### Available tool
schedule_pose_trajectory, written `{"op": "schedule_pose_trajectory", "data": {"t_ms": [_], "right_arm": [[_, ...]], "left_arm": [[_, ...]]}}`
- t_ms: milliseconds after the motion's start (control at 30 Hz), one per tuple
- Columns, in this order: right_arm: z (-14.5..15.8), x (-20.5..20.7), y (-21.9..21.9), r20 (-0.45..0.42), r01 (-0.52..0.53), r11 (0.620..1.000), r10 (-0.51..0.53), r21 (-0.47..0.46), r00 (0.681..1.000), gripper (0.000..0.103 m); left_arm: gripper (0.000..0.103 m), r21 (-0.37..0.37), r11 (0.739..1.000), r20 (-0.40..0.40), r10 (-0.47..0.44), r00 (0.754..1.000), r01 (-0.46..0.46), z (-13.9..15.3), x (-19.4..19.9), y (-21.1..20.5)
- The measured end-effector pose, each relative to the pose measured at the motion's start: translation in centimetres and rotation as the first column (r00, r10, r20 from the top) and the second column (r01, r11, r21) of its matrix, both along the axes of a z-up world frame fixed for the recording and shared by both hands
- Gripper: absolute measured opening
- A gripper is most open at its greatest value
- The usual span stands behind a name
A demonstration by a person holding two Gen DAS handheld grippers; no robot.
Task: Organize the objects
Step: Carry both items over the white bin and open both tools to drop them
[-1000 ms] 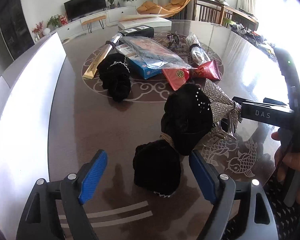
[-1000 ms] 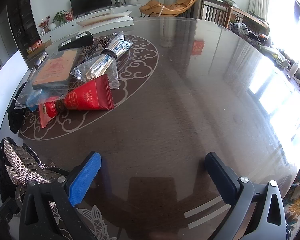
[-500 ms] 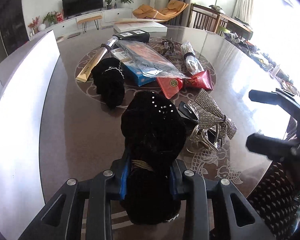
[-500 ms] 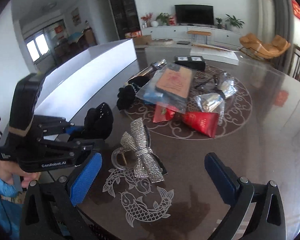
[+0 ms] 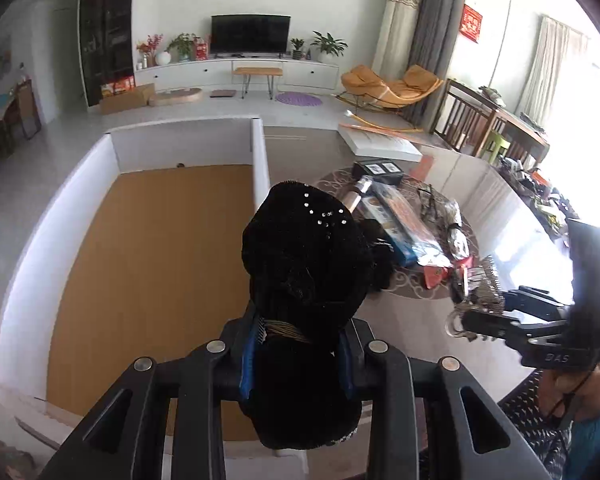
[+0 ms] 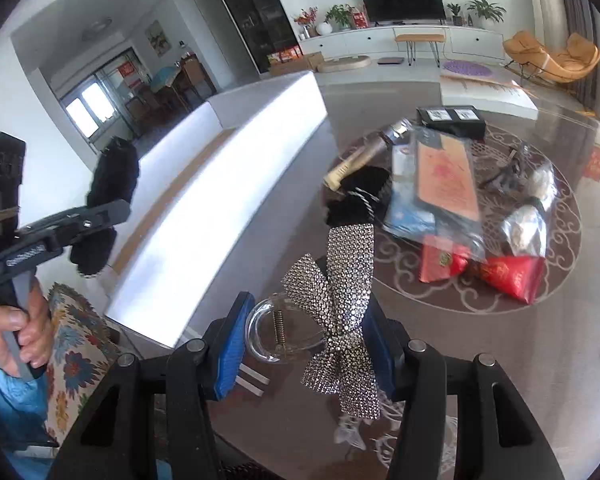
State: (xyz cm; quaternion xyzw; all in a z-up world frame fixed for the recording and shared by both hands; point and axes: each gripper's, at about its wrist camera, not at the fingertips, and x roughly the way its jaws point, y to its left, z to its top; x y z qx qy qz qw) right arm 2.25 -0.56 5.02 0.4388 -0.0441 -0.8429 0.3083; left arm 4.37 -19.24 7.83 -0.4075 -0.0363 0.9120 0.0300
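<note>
Both grippers carrying hair accessories beside the box.

The left gripper (image 5: 296, 354) clamps a black hair bow (image 5: 304, 256) above the white box (image 5: 260, 160), its brown floor bare. The right gripper (image 6: 306, 346) is closing around a rhinestone bow clip (image 6: 340, 300) over the table (image 6: 520, 360) edge.

You're in a home living room: a black flat television (image 5: 250, 34) on a long white cabinet (image 5: 236, 73), potted green plants (image 5: 329, 45), an orange rocking lounge chair (image 5: 392, 87).
</note>
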Motion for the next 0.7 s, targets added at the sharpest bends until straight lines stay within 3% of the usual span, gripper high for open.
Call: {"op": "schedule_pose_trajectory", "data": {"t_ms": [133,233,300,367,400,500,567,700], "right_arm": [[4.5,0.2,-7.5,-0.033,-0.139,0.982,0.136,-0.129,0.990,0.054],[5.2,-0.8,-13.4,-0.019,-0.215,0.965,0.214,-0.152,0.977,0.054],[4.4,-1.6,-16.9,0.011,-0.236,0.961,0.240,-0.143,0.971,0.055],[2.8,-2.7,-19.4,0.080,-0.229,0.967,0.238,-0.112,0.968,0.070],[2.3,-3.1,-19.8,0.098,-0.211,0.972,0.220,-0.101,0.970,0.070],[1.9,-3.3,-18.1,0.076,-0.144,0.984,0.152,-0.103,0.985,0.071],[1.5,-3.4,-15.4,0.033,-0.081,0.994,0.084,-0.073,0.996,0.079],[0.0,-1.9,-8.3,-0.108,0.119,0.989,-0.110,0.087,0.988,0.091]], "left_arm": [[0.031,-0.038,0.988,0.054,0.154,0.987,-0.152,-1.5,-1.0,-6.7],[0.033,-0.066,0.972,0.110,0.232,0.966,-0.226,-3.5,-1.6,-9.9],[0.042,-0.069,0.963,0.160,0.267,0.950,-0.259,-4.9,-1.8,-11.5],[0.078,-0.093,0.948,0.185,0.318,0.930,-0.305,-5.9,-1.8,-12.5],[0.080,-0.109,0.938,0.174,0.344,0.923,-0.330,-6.0,-1.5,-12.7],[0.080,-0.092,0.937,0.124,0.345,0.930,-0.336,-5.3,-0.5,-12.5],[0.080,-0.060,0.946,0.075,0.321,0.944,-0.317,-4.3,0.2,-11.4],[0.081,0.034,0.987,-0.013,0.155,0.988,-0.155,-1.7,0.7,-5.7]]}}
